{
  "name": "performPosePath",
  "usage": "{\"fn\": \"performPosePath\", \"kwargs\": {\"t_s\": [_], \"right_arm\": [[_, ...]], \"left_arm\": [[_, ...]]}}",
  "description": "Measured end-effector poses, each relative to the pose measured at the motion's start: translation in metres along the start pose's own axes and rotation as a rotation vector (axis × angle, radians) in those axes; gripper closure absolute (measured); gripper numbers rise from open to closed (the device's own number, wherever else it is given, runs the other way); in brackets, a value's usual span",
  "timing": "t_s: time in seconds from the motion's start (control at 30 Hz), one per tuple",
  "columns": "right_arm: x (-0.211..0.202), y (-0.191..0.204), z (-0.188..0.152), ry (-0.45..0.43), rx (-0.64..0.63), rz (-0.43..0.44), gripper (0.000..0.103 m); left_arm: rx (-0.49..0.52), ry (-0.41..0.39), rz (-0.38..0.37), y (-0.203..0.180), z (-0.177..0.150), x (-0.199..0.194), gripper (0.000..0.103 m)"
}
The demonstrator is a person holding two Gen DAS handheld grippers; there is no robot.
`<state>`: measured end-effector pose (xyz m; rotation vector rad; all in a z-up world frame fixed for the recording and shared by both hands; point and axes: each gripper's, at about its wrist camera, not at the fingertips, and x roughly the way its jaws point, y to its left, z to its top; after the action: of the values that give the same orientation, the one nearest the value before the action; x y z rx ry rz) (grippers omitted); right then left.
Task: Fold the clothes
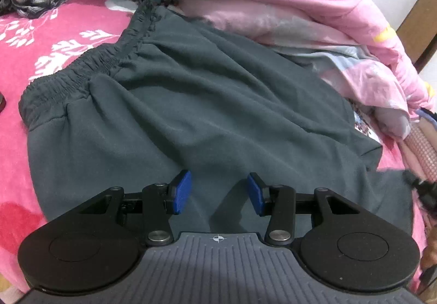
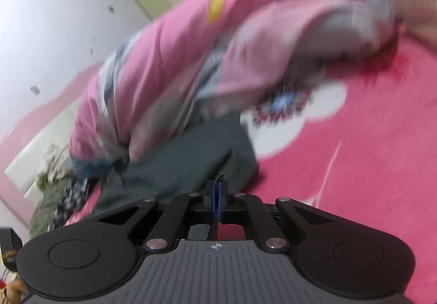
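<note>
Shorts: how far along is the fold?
Done: shorts lie spread on the pink bedspread, waistband flat. In hand: right claw looks shut on a hem edge, though that view is blurred; left claw is open above the fabric. Left: no fold made yet.

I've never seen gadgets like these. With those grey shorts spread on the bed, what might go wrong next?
The quilt lies bunched right against the shorts and seems to overlap their far edge, so a fold could drag it along.

The left gripper is open over wrinkled cloth; closing here might pinch a crease and leave the fold uneven.

The right gripper looks shut on a thin edge of cloth, and its view is blurred, so it may be moving fast; that small grip could slip.
</note>
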<state>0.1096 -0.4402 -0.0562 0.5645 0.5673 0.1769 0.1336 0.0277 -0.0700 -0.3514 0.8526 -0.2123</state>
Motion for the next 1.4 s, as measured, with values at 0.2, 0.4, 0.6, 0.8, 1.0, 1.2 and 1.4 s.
{"fn": "performPosePath", "kwargs": {"t_s": [0.2,0.4,0.6,0.8,1.0,1.2,1.4], "right_arm": [[-0.006,-0.015,0.003,-0.025,0.027,-0.138,0.101],[-0.013,-0.029,0.006,-0.049,0.053,-0.277,0.098],[-0.082,-0.013,-0.022,0.002,0.021,-0.1,0.061],[-0.117,0.015,-0.08,0.189,-0.046,0.076,0.048],[-0.126,0.032,-0.125,0.24,-0.092,0.105,0.047],[-0.123,0.03,-0.13,0.211,-0.07,0.128,0.058],[-0.111,0.058,-0.128,0.245,-0.366,0.143,0.1]], "left_arm": [[0.007,-0.002,0.006,0.001,-0.001,0.002,0.058],[0.078,-0.005,0.039,-0.011,-0.007,-0.007,0.057],[0.227,-0.01,-0.029,-0.043,-0.027,-0.026,0.056],[0.457,0.003,-0.15,-0.086,-0.062,-0.051,0.052],[0.48,0.005,-0.16,-0.089,-0.08,-0.06,0.05],[0.347,-0.013,-0.133,-0.061,-0.08,-0.072,0.05],[0.214,-0.026,-0.067,-0.031,-0.076,-0.07,0.051]]}}
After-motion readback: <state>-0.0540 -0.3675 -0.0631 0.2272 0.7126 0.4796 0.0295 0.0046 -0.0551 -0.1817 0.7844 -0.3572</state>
